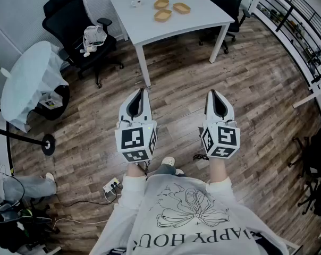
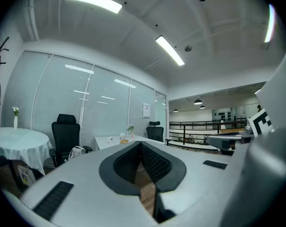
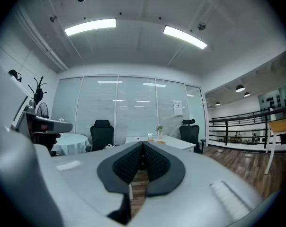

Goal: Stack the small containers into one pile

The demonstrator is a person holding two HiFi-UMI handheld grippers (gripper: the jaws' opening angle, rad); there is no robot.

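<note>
facing white table (image 1: 188, 23) with small containers (image 1: 162, 15), wood plank floor (image 1: 256, 89), black chairs (image 1: 67, 20)

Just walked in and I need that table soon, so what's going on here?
A person stands on the wood floor, back from the white table, with a gripper in each hand. The left gripper and right gripper are both shut and empty, pointing toward the table. Three small containers lie on it side by side, none stacked. The stacking has not begun.
</note>
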